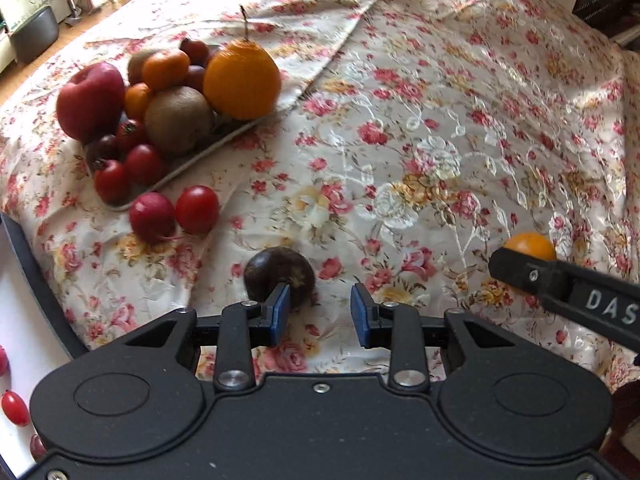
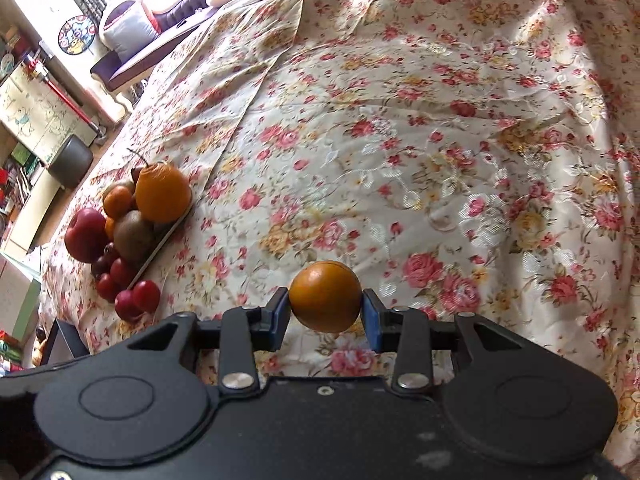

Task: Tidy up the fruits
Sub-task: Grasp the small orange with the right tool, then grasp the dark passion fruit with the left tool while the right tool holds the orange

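Note:
A tray (image 1: pixel 208 148) at the left holds a red apple (image 1: pixel 91 100), a large orange (image 1: pixel 241 79), a kiwi (image 1: pixel 179 121), tangerines and several small tomatoes; it also shows in the right wrist view (image 2: pixel 168 236). A dark round fruit (image 1: pixel 279 276) lies on the cloth just ahead of my left gripper's left finger. My left gripper (image 1: pixel 320 300) is open and empty. My right gripper (image 2: pixel 326 304) is shut on a small orange fruit (image 2: pixel 325 297), also visible in the left wrist view (image 1: pixel 530 245).
A red radish (image 1: pixel 152 217) and a tomato (image 1: pixel 197 209) lie on the floral tablecloth (image 1: pixel 420 140) beside the tray. A white board (image 1: pixel 16 320) with small red fruits sits at the lower left. Furniture stands beyond the table's far left edge.

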The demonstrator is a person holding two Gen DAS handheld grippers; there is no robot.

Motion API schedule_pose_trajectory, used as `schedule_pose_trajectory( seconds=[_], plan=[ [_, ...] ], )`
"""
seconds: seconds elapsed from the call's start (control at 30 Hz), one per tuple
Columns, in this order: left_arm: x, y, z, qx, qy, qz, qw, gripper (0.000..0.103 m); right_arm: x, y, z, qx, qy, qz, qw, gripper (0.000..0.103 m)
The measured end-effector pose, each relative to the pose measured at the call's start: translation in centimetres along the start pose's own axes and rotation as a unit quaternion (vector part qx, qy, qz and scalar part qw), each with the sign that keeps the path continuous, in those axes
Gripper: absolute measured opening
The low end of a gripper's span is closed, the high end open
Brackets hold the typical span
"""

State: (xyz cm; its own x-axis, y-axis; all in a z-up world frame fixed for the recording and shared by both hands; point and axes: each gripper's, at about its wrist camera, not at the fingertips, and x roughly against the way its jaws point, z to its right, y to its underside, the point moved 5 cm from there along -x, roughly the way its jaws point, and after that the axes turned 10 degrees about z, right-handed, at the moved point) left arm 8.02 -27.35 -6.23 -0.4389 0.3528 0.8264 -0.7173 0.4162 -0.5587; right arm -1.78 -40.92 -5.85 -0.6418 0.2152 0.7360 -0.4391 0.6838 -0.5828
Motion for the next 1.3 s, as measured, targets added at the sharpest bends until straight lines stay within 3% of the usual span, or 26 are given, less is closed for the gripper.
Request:
schedule_pose_trajectory(
  seconds=[0.43, 0.47, 0.5, 0.53, 0.63, 0.9, 1.03, 1.07, 1.1, 1.13, 1.2, 1.3],
  plan=[
    [-0.4, 0.2, 1.4, -0.039, -0.025, 0.015, 0.9988, 0.042, 0.2, -0.1, 0.3, -0.006, -0.004, 0.000, 1.000, 0.040],
    [-0.4, 0.3, 1.5, -0.043, -0.026, 0.018, 0.9986, 0.039, 0.2, -0.1, 0.3, -0.006, -0.005, 0.000, 1.000, 0.040],
    [-0.4, 0.3, 1.6, -0.046, -0.024, 0.021, 0.9984, 0.016, 0.2, 0.0, 0.3, -0.007, -0.005, 0.000, 1.000, 0.040],
    [-0.6, 0.4, 1.5, -0.045, -0.019, 0.018, 0.9986, 0.001, 0.3, 0.0, 0.2, -0.006, -0.006, 0.000, 1.000, 0.040],
    [-0.5, 0.3, 0.7, -0.021, 0.001, 0.016, 0.9996, 0.001, 0.4, 0.0, 0.0, -0.004, -0.009, 0.001, 1.000, 0.040],
    [2.2, -1.8, -1.5, 0.000, 0.009, 0.048, 0.9988, 0.001, 0.6, 0.0, -0.2, -0.003, -0.017, 0.001, 1.000, 0.040],
    [2.4, -1.9, -1.9, -0.016, 0.007, 0.064, 0.9978, 0.014, 0.8, -0.1, -0.2, -0.003, -0.021, 0.003, 1.000, 0.040],
    [2.2, -1.7, -1.9, -0.020, 0.003, 0.065, 0.9977, 0.021, 0.9, -0.1, -0.2, -0.003, -0.022, 0.004, 1.000, 0.040],
    [1.9, -1.6, -2.0, -0.022, -0.001, 0.064, 0.9977, 0.034, 0.9, -0.1, -0.2, -0.003, -0.023, 0.005, 1.000, 0.040],
    [1.5, -1.5, -1.9, -0.022, -0.002, 0.060, 0.9979, 0.040, 0.9, -0.1, -0.2, -0.004, -0.022, 0.005, 1.000, 0.040],
    [0.7, -1.1, -1.7, -0.025, 0.004, 0.051, 0.9984, 0.044, 0.9, -0.1, -0.3, -0.002, -0.024, 0.003, 1.000, 0.040],
    [0.3, -0.7, -1.4, -0.042, -0.018, 0.067, 0.9967, 0.050, 0.8, 0.0, -0.5, 0.000, -0.027, 0.001, 1.000, 0.040]
  ],
)
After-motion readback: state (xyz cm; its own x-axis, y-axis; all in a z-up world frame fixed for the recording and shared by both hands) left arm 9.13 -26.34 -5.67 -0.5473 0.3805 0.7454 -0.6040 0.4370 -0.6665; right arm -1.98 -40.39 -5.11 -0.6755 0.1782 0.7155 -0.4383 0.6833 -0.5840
